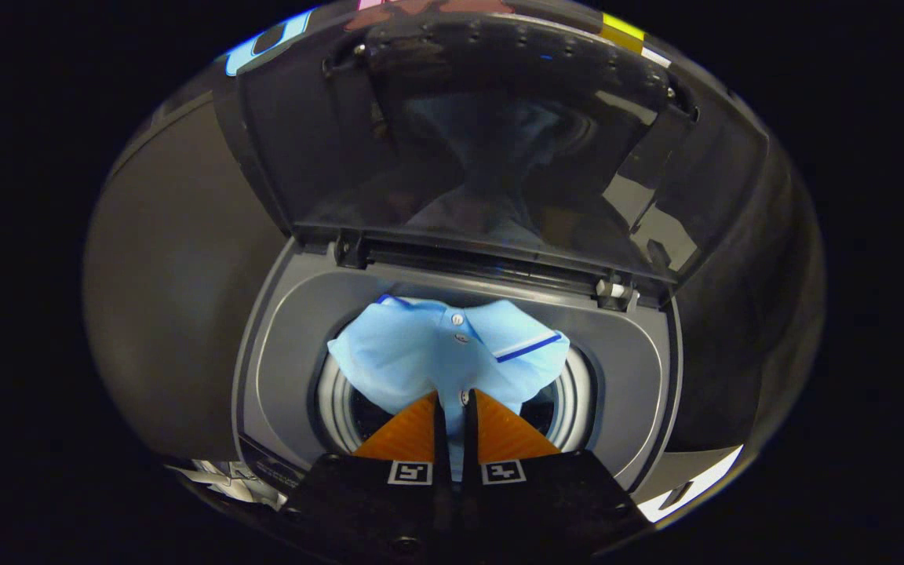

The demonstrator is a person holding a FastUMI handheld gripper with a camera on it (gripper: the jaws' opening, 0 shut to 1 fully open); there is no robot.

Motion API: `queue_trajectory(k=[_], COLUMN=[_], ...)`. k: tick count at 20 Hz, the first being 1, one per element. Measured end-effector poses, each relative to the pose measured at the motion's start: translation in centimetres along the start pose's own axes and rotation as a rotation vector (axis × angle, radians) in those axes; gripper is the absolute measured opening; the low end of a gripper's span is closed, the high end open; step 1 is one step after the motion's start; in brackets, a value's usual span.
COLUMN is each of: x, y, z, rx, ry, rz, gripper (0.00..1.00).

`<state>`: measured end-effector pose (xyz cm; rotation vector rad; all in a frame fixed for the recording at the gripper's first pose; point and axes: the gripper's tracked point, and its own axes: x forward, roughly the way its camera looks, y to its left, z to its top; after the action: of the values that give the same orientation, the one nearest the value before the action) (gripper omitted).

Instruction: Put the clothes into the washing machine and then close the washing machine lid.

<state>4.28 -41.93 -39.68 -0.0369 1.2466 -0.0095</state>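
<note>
Tongs [452,404] first: your two orange fingers [409,435] stand almost together, with only a thin strip of pale blue cloth between them, so they are clamped on the light blue polo shirt [421,353]. Each finger carries a small black-and-white marker tag [410,472] at its root, where the black body of the tool begins.

Take the drum opening [577,408] of the washing machine as your landmark. You hold the shirt right over it. The shirt spreads out ahead of your fingers and covers most of the opening, with the ribbed pale ring of the drum showing on both sides of the cloth. Its collar, with a dark blue stripe and two small buttons, lies at the far side of the opening, toward the hinges.

Around the opening runs the grey top deck [279,369] of the machine. Beyond the opening, past the shirt's collar, two hinges [615,290] carry the lid [452,149], which stands raised and open. Its dark glossy pane mirrors the blue shirt faintly.
</note>
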Motion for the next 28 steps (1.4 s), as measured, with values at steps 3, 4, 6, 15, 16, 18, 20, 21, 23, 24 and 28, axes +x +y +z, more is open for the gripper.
queue_trajectory(k=[3,4,6,15,16,18,20,21,23,24,28], x=[0.8,1.0,1.1,1.5,1.7,2.2,2.6,2.9,3.2,3.3,3.5], y=[-0.7,-0.8,-1.2,-1.1,-1.2,-1.2,-1.3,-1.4,-1.7,-1.7,-2.7], z=[-0.8,-1.1,-1.5,-2.1,-2.3,-3.0,-3.5,-3.6,-3.7,-3.8,-4.2], rx=[0.054,0.068,0.092,0.112,0.12,0.133,0.144,0.151,0.138,0.136,0.226], ry=[0.031,0.038,0.052,0.075,0.084,0.104,0.115,0.109,0.089,0.086,0.076], rz=[-0.027,-0.037,-0.055,-0.075,-0.078,-0.083,-0.084,-0.084,-0.071,-0.055,-0.067], gripper=[0.08,0.08,0.08,0.08,0.08,0.08,0.08,0.08,0.08,0.08,0.17])
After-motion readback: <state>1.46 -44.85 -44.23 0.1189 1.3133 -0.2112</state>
